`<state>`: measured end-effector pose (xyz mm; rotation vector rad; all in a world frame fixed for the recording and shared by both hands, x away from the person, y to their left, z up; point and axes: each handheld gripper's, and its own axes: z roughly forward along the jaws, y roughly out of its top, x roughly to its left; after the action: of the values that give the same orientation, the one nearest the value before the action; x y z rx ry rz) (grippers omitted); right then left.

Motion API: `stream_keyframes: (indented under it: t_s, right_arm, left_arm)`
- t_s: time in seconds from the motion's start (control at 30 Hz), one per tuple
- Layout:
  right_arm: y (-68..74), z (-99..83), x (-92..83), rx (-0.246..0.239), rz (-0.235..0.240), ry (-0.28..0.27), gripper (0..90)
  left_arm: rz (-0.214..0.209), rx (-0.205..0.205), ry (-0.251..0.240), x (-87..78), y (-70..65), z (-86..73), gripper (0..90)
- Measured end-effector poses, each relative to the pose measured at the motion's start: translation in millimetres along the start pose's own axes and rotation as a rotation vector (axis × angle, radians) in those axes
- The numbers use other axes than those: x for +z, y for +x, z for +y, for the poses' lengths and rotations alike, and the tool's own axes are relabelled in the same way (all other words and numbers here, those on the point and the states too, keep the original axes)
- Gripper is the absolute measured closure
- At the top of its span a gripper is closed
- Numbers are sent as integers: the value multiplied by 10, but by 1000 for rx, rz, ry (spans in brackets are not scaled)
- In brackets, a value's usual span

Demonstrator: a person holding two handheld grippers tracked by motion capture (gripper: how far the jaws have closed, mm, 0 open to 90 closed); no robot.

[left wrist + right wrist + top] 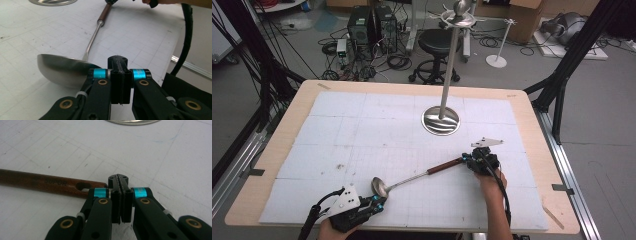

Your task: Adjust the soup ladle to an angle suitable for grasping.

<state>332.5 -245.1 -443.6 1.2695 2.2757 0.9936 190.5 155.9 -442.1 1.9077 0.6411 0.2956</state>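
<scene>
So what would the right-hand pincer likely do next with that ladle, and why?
Probably open its jaws: the right gripper sits shut beside the ladle, next to the wooden handle's end, gripping nothing. It must open before closing around that handle to lift.

The ladle [67, 68] bowl's near side is hidden behind the left gripper [119, 62]; its handle end behind the right gripper [119, 180].

Counted one ladle [412, 177] on the table [532, 125], just near of the one steel stand [442, 120], plus two grippers: left [379, 201] and right [468, 159].
</scene>
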Motion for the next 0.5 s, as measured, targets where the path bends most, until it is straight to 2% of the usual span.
stream_keyframes:
  t_s: [0.3,0.5]
  right_arm:
    - [33,19,18,-5,17,-1,895]
    - [67,39,37,-3,26,4,895]
  left_arm:
    - [48,-26,4,-49,124,-14,896]
    - [63,-38,7,-56,163,-11,896]
